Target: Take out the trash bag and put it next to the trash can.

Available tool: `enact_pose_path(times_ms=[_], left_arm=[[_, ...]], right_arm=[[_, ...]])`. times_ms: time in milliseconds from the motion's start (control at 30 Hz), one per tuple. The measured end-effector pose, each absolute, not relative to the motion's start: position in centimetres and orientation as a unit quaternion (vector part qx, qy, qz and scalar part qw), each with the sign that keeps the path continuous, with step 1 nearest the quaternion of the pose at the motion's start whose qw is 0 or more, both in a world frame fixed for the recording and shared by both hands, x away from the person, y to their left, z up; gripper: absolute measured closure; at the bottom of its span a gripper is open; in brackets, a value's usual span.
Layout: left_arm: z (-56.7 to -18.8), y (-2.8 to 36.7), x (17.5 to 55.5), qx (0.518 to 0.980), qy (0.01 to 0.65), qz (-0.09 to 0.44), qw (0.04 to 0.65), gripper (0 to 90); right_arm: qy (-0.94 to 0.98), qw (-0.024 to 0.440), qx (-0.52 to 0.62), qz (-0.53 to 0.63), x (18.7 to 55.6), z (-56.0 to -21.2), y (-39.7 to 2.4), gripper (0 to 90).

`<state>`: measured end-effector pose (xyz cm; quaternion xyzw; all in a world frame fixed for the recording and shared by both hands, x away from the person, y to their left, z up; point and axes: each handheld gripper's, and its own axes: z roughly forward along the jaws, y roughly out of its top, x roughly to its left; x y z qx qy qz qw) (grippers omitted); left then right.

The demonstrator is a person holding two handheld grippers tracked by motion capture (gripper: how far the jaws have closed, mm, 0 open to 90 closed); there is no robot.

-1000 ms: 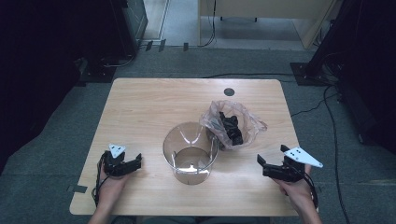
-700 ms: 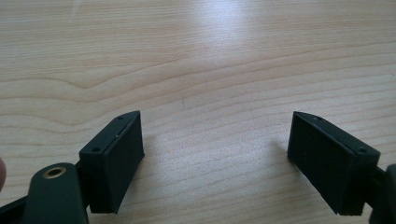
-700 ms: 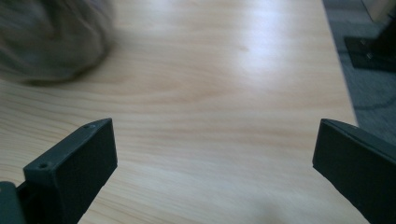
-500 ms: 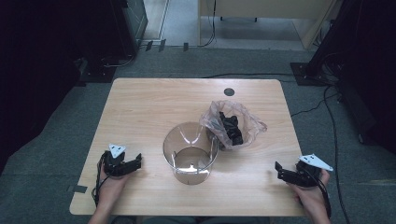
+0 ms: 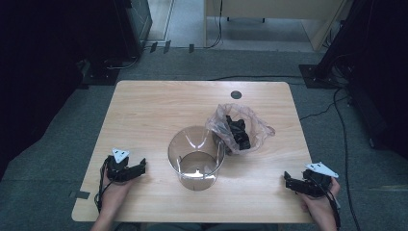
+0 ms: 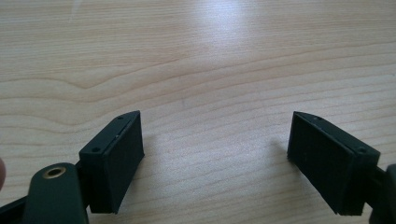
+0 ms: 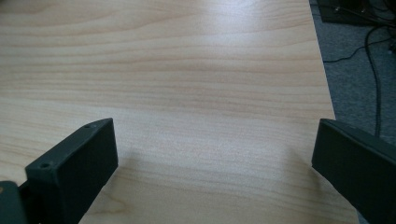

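Observation:
A clear round container (image 5: 196, 158) stands upright near the table's front middle. Just behind and to its right lies a crumpled clear plastic bag (image 5: 238, 129) with black items inside. My left gripper (image 5: 139, 167) rests on the table at the front left, open, with bare wood between its jaws (image 6: 215, 158). My right gripper (image 5: 287, 181) lies near the front right corner, open, also with only bare wood between its jaws (image 7: 215, 168). Both grippers point inward toward the container and are apart from it.
The wooden table (image 5: 159, 110) has a dark round hole (image 5: 235, 95) near its far edge. Its right edge (image 7: 327, 93) runs close beside my right gripper, with grey floor and cables (image 7: 373, 51) beyond. Dark equipment stands around the table.
My right gripper has moved back toward the front right corner of the table, away from the bag. The left gripper, container and bag have stayed put.

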<state>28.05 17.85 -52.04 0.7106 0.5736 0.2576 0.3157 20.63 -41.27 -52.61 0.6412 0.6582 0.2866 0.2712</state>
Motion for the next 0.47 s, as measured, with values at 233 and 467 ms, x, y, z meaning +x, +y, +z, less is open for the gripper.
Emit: enact_pose_path(times_ms=[233, 467], left_arm=[[-52.04, 17.83, 28.05, 0.711, 0.573, 0.257, 0.317, 18.0], [-52.04, 17.83, 28.06, 0.712, 0.572, 0.257, 0.317, 18.0]], right_arm=[[0.660, 0.261, 0.646, 0.282, 20.81, -52.70, -41.40, 1.3], [0.654, 0.261, 0.651, 0.284, 20.80, -52.68, -41.51, 1.3]])
